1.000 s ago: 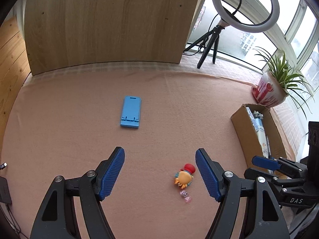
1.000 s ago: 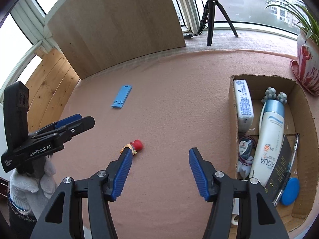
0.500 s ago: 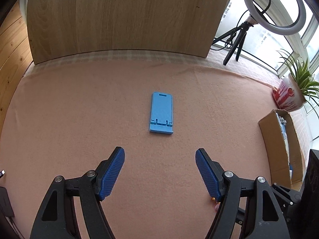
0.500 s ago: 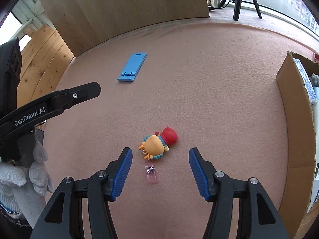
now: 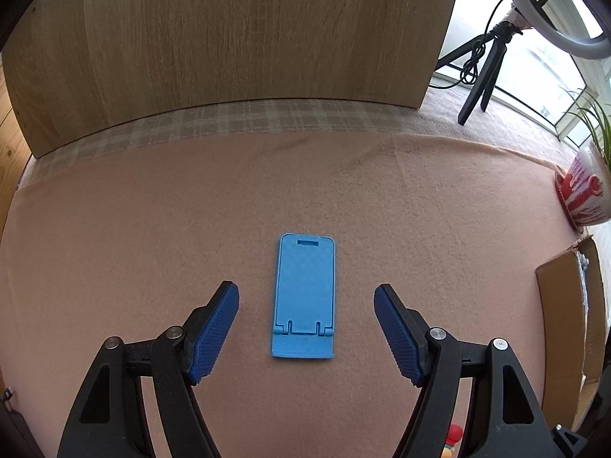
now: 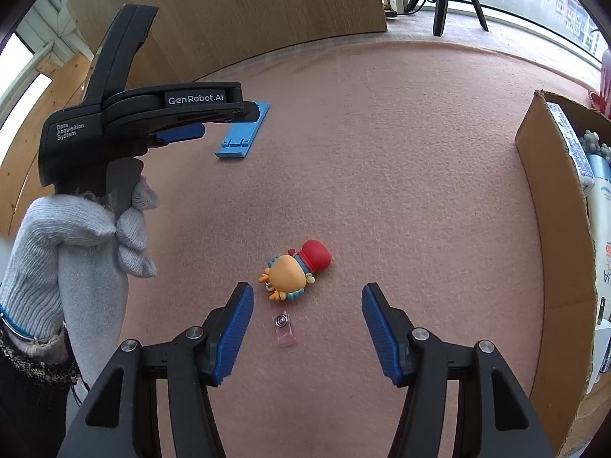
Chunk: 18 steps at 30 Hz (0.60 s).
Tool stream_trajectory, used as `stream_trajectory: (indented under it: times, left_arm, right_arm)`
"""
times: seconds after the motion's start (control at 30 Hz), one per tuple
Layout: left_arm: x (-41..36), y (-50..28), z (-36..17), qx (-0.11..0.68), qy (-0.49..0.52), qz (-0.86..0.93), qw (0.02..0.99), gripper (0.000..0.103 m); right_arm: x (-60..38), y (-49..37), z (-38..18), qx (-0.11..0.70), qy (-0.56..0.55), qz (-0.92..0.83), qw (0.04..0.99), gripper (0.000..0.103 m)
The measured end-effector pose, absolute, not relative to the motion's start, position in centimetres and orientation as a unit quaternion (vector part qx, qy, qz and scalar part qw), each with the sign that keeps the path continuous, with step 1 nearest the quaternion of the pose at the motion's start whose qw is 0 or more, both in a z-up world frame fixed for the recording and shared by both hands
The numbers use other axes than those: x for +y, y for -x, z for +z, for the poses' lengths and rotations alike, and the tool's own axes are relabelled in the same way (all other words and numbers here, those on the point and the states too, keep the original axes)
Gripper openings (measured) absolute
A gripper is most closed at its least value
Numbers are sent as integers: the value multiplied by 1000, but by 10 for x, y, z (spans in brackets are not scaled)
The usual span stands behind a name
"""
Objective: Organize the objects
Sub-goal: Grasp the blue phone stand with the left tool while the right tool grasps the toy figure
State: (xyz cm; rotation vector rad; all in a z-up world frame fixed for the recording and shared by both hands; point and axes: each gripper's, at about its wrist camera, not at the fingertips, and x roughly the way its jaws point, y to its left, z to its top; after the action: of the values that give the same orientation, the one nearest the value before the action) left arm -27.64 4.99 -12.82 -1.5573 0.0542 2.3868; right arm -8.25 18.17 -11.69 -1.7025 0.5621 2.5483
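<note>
A blue phone stand (image 5: pixel 304 297) lies flat on the pink cloth, its near end between the tips of my open left gripper (image 5: pixel 306 307). It also shows in the right wrist view (image 6: pixel 244 133), partly behind the left gripper (image 6: pixel 198 114). An orange and red crab badge reel (image 6: pixel 296 273) with a clear strap (image 6: pixel 284 328) lies just beyond the tips of my open right gripper (image 6: pixel 307 307), nearer the left finger. Both grippers are empty.
A cardboard box (image 6: pixel 550 229) holding a sunscreen bottle and other items stands at the right; it also shows in the left wrist view (image 5: pixel 561 324). A wooden board (image 5: pixel 229 45), a ring light tripod (image 5: pixel 485 72) and a potted plant (image 5: pixel 584 191) line the back.
My left gripper has moved forward and left until the phone stand lies between its tips. My right gripper has moved left from the box to the crab badge reel.
</note>
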Motion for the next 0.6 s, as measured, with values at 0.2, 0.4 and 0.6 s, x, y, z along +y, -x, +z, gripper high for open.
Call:
stream_trajectory:
  times: [0.2,0.4,0.6]
  left_arm:
    - [58,281,-142,53,551,821,136,56]
    - [47,276,-141,47,550,823,134,39]
    - [31,250,-139,32,550,824,137,39]
  right_arm:
    - [194,79,-117,193,543,817,20,55]
    - [199,81,-121,199,546,814,20,55]
    - [194,84,-122,189,550,814,10,55]
